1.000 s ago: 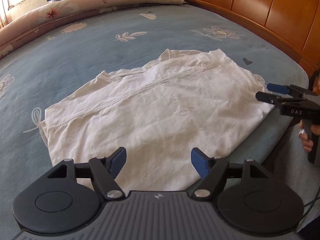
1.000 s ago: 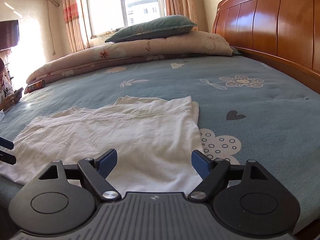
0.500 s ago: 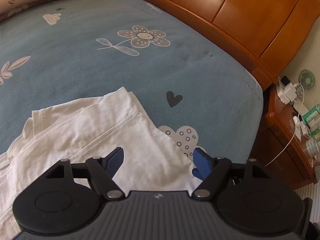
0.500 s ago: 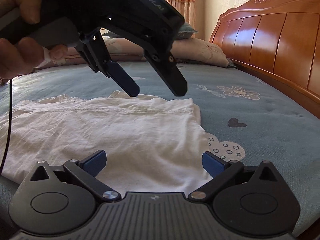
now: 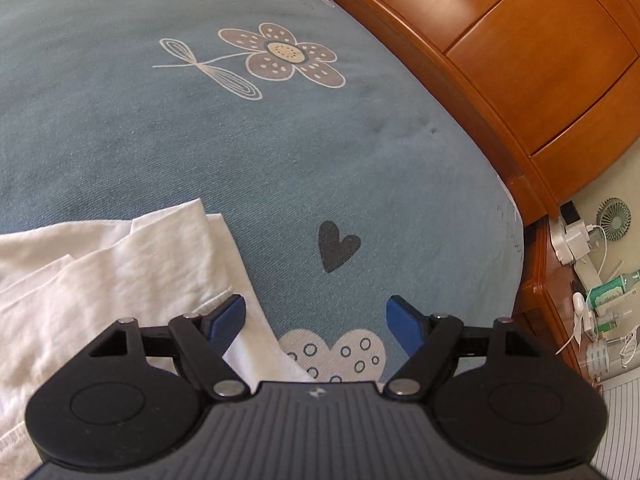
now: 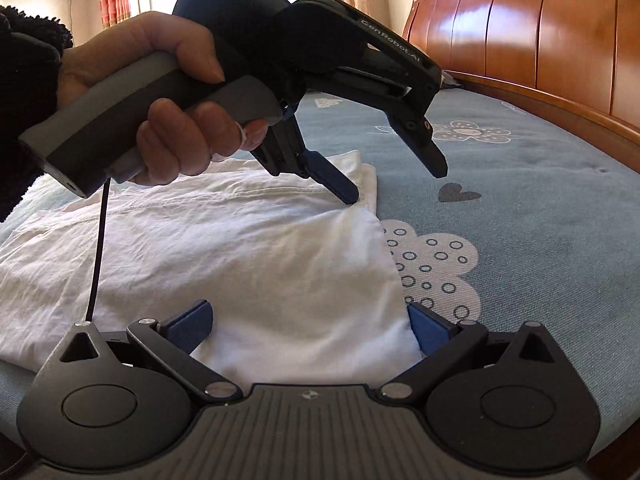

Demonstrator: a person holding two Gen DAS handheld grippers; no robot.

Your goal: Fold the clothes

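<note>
Black hand-held tools with blue pads, and a dark fleecy sleeve

The left tool (image 6: 394, 184) has a grey handle, a black glossy body lettered "GenRobot.AI", a navy top marked "DAS" and a thin black cable; the hand (image 6: 168, 104) wears a black fleecy sleeve (image 6: 24, 92). The right tool (image 6: 310, 326) shows ribbed grey housing, round black discs, silver screws and blue fingertips (image 6: 188, 326).
</note>
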